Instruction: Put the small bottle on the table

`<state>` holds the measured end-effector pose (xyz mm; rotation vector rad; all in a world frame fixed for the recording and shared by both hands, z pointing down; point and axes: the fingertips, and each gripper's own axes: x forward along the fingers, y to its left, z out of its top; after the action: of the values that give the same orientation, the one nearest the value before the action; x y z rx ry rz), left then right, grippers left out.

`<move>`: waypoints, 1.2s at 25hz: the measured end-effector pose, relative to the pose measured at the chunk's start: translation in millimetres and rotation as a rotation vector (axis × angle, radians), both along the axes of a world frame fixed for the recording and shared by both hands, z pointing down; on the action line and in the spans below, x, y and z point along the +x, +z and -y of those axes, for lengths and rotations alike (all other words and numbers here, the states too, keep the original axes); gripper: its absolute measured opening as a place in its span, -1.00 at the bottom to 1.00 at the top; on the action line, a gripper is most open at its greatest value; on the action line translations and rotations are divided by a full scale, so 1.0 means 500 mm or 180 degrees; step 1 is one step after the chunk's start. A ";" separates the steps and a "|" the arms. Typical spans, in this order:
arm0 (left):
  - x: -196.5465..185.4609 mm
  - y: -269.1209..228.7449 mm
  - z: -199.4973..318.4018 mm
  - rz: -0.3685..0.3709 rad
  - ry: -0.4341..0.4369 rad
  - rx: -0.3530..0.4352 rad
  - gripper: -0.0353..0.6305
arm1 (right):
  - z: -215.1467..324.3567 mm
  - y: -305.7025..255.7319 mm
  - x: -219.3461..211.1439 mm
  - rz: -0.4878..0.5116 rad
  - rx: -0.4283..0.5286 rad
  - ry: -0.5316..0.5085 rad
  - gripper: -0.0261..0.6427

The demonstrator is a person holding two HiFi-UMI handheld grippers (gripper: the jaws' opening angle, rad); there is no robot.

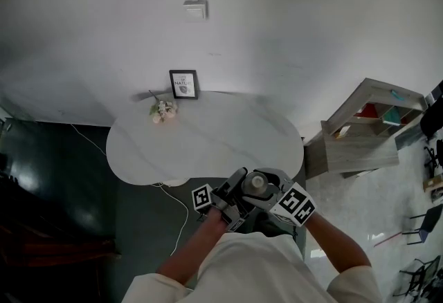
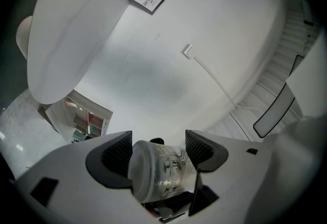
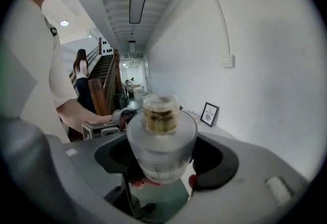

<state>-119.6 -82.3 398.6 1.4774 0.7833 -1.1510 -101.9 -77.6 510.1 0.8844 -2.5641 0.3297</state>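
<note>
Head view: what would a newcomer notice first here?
The small bottle stands out: it is held in the air just short of the white table, with both the left gripper and the right gripper closed on it. Its gold cap points up in the right gripper view. A framed picture and flowers sit at the table's far edge by the wall.

The framed print (image 1: 183,84) seems to read "NATURE".
</note>
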 end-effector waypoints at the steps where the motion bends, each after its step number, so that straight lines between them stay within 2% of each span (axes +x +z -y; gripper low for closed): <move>1: -0.001 0.000 0.004 0.0008 -0.0008 0.0006 0.06 | 0.005 0.001 -0.001 0.0003 -0.0001 0.0001 0.11; 10: 0.022 0.036 0.061 0.0199 -0.0141 -0.0043 0.06 | 0.060 0.041 0.015 0.0014 -0.0070 -0.0090 0.11; 12: 0.035 0.051 0.082 0.0301 -0.0168 -0.0126 0.06 | 0.080 0.055 0.030 0.0012 -0.0089 -0.0121 0.10; 14: 0.056 0.094 0.113 0.0595 -0.0188 -0.0402 0.06 | 0.107 0.067 0.050 0.0000 -0.0110 -0.0133 0.11; 20: 0.131 0.299 0.233 0.1990 -0.0212 -0.1733 0.06 | 0.198 0.110 0.115 0.0005 -0.0192 -0.0151 0.11; 22: 0.150 0.351 0.268 0.2297 -0.0230 -0.2046 0.06 | 0.229 0.126 0.137 0.0057 -0.0235 -0.0148 0.11; 24: 0.161 0.379 0.296 0.2401 -0.0271 -0.2181 0.06 | 0.261 0.140 0.160 0.0083 -0.0273 -0.0142 0.10; 30: 0.163 0.434 0.372 0.2499 -0.0476 -0.2314 0.06 | 0.358 0.214 0.229 0.0042 -0.0338 -0.0135 0.10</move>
<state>-37.9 -268.4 615.3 1.2019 -0.2765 -0.7264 12.4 -256.7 617.0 0.7911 -2.5472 0.4557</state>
